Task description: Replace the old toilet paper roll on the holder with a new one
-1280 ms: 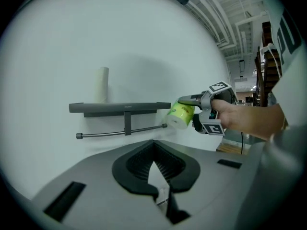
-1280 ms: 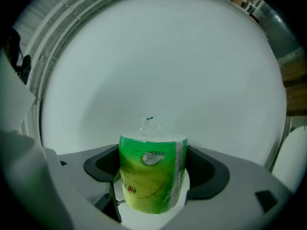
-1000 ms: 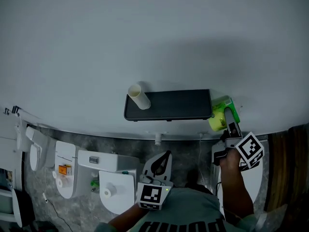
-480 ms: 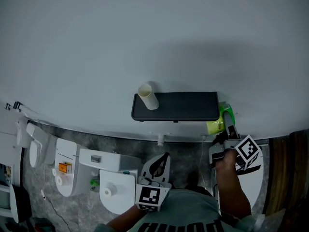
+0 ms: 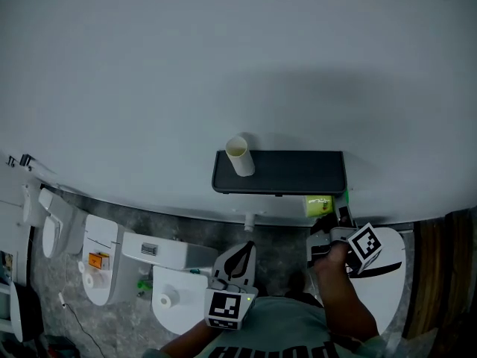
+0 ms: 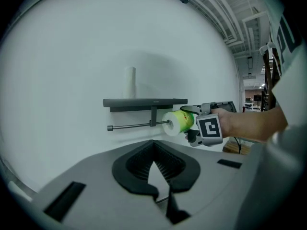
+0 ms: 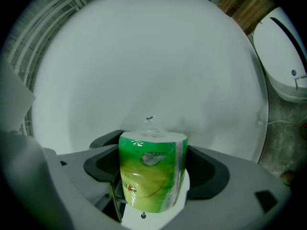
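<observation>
A black wall shelf [image 5: 291, 171] carries the old, empty cardboard tube [image 5: 239, 155], which stands upright near its left end. Under the shelf runs a bare metal rod [image 6: 136, 125]. My right gripper [image 5: 328, 213] is shut on the new green-wrapped toilet roll [image 5: 318, 205], held just below the shelf's right part. In the left gripper view the new roll [image 6: 178, 121] meets the rod's right end; whether the rod is inside it I cannot tell. The wrapped roll [image 7: 152, 176] fills the right gripper view. My left gripper [image 5: 247, 246] hangs lower and left, shut and holding nothing.
White toilets and a cistern [image 5: 160, 253] stand along the grey stone floor at lower left. Another white toilet [image 5: 389, 274] sits at lower right, beside a wood panel [image 5: 440, 274]. The wall above the shelf is plain white.
My right gripper has carried the green roll down and to the left, from beside the shelf's right end to just under the shelf. The left gripper has barely moved.
</observation>
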`<action>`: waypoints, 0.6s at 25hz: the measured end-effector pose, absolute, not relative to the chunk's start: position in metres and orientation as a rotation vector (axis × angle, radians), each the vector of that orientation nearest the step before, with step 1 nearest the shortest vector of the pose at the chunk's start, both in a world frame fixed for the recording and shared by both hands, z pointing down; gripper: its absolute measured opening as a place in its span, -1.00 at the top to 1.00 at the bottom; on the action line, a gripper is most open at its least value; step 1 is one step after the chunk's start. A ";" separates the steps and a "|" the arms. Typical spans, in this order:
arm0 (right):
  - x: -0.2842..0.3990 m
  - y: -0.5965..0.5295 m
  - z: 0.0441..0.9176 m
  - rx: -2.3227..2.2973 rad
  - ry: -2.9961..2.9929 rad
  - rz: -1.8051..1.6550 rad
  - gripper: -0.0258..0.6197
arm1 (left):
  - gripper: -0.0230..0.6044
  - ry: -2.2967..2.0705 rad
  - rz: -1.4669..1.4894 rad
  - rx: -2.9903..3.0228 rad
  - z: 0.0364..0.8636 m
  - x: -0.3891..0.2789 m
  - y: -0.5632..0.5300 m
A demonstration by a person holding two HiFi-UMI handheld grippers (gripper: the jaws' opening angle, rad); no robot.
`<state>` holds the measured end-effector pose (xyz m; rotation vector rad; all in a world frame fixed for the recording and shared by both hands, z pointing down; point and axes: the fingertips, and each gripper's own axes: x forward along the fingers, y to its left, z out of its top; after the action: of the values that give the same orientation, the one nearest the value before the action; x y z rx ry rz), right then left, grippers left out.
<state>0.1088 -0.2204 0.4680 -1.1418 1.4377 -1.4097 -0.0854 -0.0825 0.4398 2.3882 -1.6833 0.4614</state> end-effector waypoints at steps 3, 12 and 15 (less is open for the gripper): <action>0.101 -0.218 0.469 -1.143 1.409 -1.404 -0.38 | 0.91 -1.677 0.469 2.396 0.439 -0.093 -0.085; 0.071 -0.217 0.467 -1.158 1.367 -1.380 -0.38 | 0.91 -1.623 0.489 2.445 0.435 -0.117 -0.096; 0.065 -0.216 0.470 -1.170 1.349 -1.372 -0.38 | 0.91 -1.609 0.496 2.458 0.434 -0.125 -0.100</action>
<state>0.0645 -0.2165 0.4697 -1.1698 1.3489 -1.3719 -0.1254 -0.0997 0.4337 2.4580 -1.6087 0.4957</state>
